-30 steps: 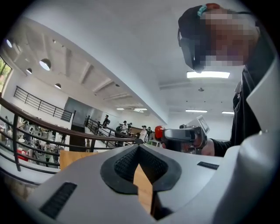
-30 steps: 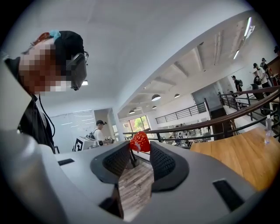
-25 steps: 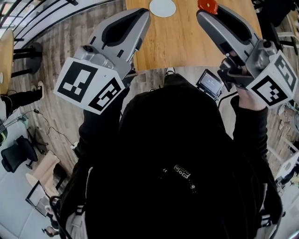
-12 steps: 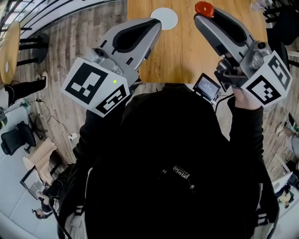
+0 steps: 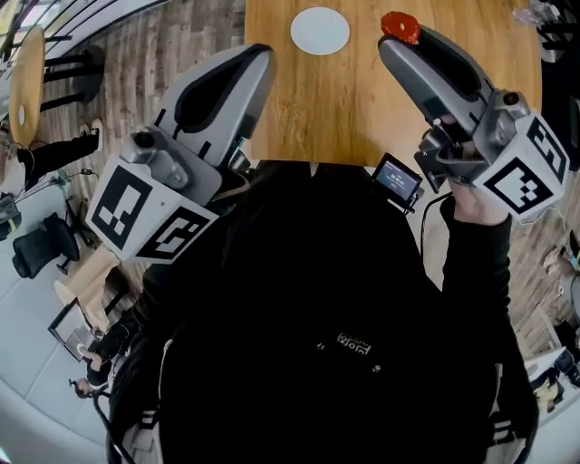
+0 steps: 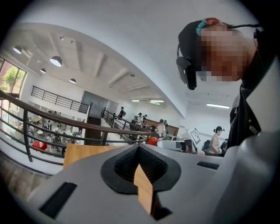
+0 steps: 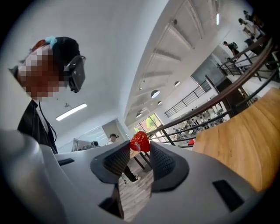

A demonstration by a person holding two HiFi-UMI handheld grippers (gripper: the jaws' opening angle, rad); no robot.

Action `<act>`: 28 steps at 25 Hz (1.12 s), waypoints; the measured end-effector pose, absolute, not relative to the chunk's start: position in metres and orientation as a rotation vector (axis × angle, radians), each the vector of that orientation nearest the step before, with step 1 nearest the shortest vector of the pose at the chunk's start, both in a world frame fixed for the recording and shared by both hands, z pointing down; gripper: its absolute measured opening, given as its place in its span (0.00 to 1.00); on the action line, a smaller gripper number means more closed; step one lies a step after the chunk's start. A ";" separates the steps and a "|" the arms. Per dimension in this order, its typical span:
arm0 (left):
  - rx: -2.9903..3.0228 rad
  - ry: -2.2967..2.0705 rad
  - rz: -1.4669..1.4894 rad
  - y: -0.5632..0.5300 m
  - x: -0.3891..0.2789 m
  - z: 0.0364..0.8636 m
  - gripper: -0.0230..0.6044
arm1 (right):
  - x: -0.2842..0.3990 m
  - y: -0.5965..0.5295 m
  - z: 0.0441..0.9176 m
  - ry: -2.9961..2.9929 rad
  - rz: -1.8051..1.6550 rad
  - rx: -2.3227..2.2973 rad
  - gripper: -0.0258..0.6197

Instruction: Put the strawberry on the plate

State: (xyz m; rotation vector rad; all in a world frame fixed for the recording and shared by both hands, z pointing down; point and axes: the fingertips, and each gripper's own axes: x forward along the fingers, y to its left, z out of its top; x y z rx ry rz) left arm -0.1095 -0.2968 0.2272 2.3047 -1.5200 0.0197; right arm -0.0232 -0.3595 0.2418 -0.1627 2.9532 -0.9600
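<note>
A red strawberry [image 5: 400, 27] is pinched at the tip of my right gripper [image 5: 393, 40], raised over the far right of the wooden table [image 5: 362, 100]. In the right gripper view the strawberry [image 7: 140, 142] sits between the two ribbed pads, and the right gripper [image 7: 140, 148] is shut on it. A small white plate [image 5: 319, 30] lies on the table to the strawberry's left. My left gripper [image 5: 256, 58] hangs over the table's near left corner, short of the plate. In its own view the left gripper [image 6: 139, 148] has its tips together with nothing between them.
A small screen device [image 5: 396, 179] is at the table's near edge by the right arm. Wooden floor, a railing [image 5: 118, 18], a round table [image 5: 27, 72] and a black chair [image 5: 41, 249] lie to the left. The person's dark torso fills the lower head view.
My left gripper has swung left and back, away from the plate. The right gripper has stayed about where it was, still pinching the strawberry.
</note>
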 end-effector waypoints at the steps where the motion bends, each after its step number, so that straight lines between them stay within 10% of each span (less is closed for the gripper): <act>1: 2.312 -1.515 0.028 -0.300 -0.110 0.226 0.04 | -0.025 -0.362 0.243 2.930 -0.987 -0.169 0.28; 28: 2.439 -1.202 0.108 -0.329 -0.095 0.264 0.04 | -0.024 -0.395 0.265 3.141 -0.834 -0.586 0.27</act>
